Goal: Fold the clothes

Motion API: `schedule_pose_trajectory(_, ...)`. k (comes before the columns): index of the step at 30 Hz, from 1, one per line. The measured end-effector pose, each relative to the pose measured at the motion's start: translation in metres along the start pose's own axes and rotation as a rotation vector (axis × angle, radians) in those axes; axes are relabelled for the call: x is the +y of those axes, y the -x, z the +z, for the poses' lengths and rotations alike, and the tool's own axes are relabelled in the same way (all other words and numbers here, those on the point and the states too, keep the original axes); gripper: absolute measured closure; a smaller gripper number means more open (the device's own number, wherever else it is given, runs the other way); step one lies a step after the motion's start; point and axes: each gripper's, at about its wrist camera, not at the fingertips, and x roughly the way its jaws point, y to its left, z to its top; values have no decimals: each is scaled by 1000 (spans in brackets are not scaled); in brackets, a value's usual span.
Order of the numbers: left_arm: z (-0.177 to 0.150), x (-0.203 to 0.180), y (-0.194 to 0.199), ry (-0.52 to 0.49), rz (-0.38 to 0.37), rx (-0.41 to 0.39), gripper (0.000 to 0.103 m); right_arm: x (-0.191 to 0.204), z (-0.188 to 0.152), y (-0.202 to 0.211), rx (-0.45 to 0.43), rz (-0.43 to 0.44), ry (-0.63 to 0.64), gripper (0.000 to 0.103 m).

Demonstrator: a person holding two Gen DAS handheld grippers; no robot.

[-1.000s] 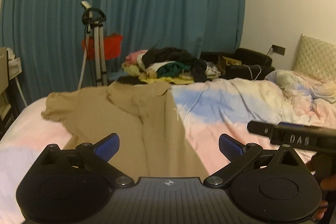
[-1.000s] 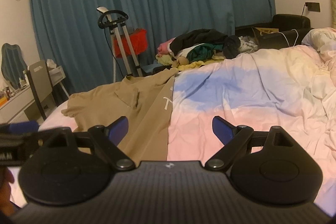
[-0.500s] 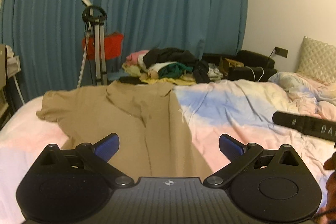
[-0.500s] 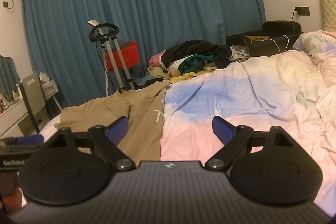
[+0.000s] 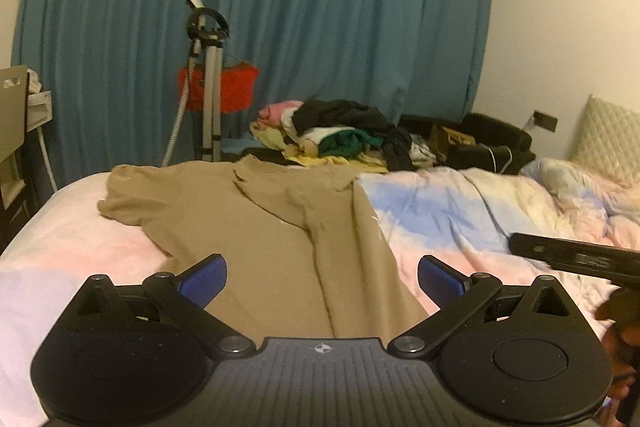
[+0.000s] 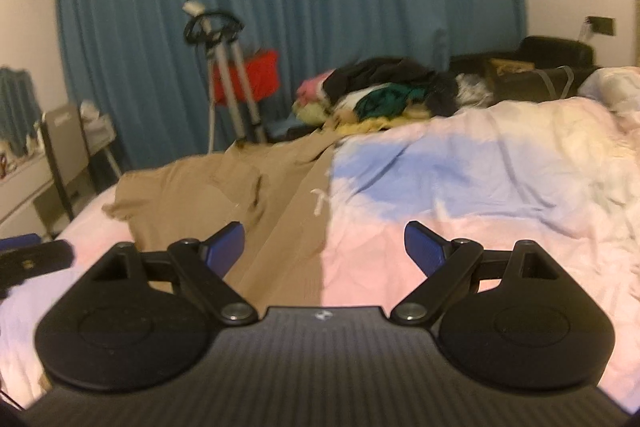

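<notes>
A tan shirt lies on the bed, its right half folded over the left, one sleeve spread out at the left. The right wrist view shows the same tan shirt with a small white mark at its folded edge. My left gripper is open above the shirt's near hem, nothing between its blue pads. My right gripper is open too, hovering over the shirt's right edge and the pink sheet. The right gripper's black body shows at the right edge of the left wrist view.
The bed has a rumpled pink, blue and cream cover. A heap of mixed clothes sits at the far edge. Behind it stand a garment steamer stand with a red item, teal curtains, a black sofa and a desk at the left.
Both grippers have risen and tilted upward, so the shirt sits lower in view. The right gripper has swung a little rightward. Both stay open, and the shirt has not moved.
</notes>
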Motion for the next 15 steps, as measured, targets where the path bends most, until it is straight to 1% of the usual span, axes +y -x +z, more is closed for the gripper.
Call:
schedule_pose_trajectory(3, 0, 17, 6, 25, 0, -9, 1, 39, 6, -47, 42, 48, 77, 15)
schedule_pose_trajectory(8, -1, 49, 2, 77, 5, -16, 1, 104, 17, -125, 111, 127, 206, 15)
schedule_pose_trajectory(12, -2, 82, -11, 194, 20, 19, 1, 156, 26, -187, 167, 191, 309, 15)
schedule_pose_trajectory(15, -7, 113, -16, 308, 24, 20, 1, 202, 29, -237, 198, 248, 376, 15)
